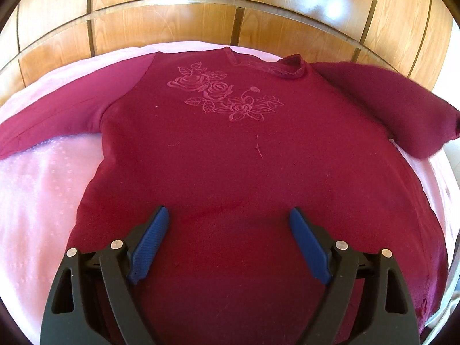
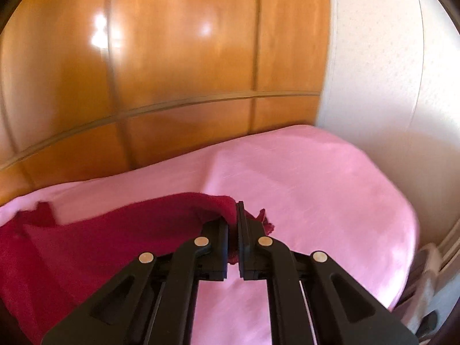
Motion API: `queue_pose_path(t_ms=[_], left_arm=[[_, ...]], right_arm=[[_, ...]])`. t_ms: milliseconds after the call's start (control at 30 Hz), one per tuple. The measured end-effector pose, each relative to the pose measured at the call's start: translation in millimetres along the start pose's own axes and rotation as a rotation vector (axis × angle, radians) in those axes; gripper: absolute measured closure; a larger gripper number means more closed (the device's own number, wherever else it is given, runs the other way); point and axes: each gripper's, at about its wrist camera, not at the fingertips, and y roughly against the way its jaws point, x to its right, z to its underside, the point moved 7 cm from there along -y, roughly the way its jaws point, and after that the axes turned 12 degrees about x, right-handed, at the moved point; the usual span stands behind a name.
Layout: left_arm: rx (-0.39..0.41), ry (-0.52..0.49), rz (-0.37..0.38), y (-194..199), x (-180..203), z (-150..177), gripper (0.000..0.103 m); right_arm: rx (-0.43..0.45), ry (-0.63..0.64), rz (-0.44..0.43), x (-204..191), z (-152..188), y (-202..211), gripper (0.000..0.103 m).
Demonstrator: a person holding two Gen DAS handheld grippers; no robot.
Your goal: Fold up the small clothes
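A dark red long-sleeved top point(image 1: 230, 155) with a rose pattern lies flat, front up, on a pink sheet point(image 1: 37, 189), collar at the far side. My left gripper point(image 1: 229, 215) is open and empty, hovering over the top's lower hem area. Its left sleeve lies spread out; its right sleeve point(image 1: 396, 106) is lifted off the sheet. In the right wrist view, my right gripper point(image 2: 233, 215) is shut on the end of that sleeve point(image 2: 120, 224) and holds it above the pink sheet point(image 2: 310, 189).
A glossy wooden panelled wall point(image 1: 230, 14) runs along the far side of the bed. A white wall point(image 2: 388, 72) stands to the right. The bed's right edge drops off near some grey items point(image 2: 428, 281).
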Motion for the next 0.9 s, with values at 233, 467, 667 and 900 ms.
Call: queue_pose_path(t_ms=[233,467,667,900], left_arm=[[0.000,-0.006,-0.006,-0.1,1.8,0.4,0.017],[0.004,-0.004,-0.003,0.2,2.0,0.7,0.016],[0.003,-0.006,0.003,-0.4,3.2,1.1,0.014],[0.004,-0.011,-0.004,-0.5,4.0,1.0,0.014]], right_arm=[[-0.181,-0.043,0.155,52.8,36.7,-84.3,0.097],[-0.155,-0.266,0.029,52.3,58.2,-69.1,0.029],[-0.282,-0.553,-0.250,22.0,107.8,-50.9,0.032],[-0.344,-0.715,-0.172,33.0,126.9,-100.8,0.086]])
